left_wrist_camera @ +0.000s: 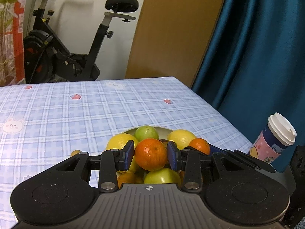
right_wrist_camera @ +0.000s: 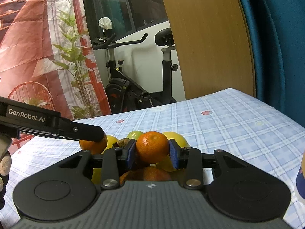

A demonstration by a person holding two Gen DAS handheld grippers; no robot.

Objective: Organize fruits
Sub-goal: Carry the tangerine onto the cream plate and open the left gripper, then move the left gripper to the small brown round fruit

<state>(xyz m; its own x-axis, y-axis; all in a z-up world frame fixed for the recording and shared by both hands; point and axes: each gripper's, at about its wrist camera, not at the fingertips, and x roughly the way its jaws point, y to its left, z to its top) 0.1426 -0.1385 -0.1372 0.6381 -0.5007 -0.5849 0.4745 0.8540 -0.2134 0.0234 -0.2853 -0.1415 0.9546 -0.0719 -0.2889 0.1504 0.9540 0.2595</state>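
From my remote seat, the left gripper [left_wrist_camera: 150, 155] shows matt black plastic arms, bright metal rivets, a ribbed grey housing and blue rubbery-looking pads [left_wrist_camera: 130, 152] pressed to a glossy, finely dimpled orange [left_wrist_camera: 150, 155]. The right gripper [right_wrist_camera: 152, 153] is built the same and clamps a second pitted orange [right_wrist_camera: 152, 146]. Lemons [left_wrist_camera: 181, 137] look waxy and faintly pebbled; the green fruit [left_wrist_camera: 146, 133] is smooth and shiny. The tablecloth [left_wrist_camera: 76, 118] reads as slick printed plastic with a soft sheen. At the table's right edge, a paper cup [left_wrist_camera: 274, 143] carries a matt white plastic lid. Behind, the curtain [left_wrist_camera: 257, 47] is satin-glossy cloth, the panel [left_wrist_camera: 171, 34] matt wood.
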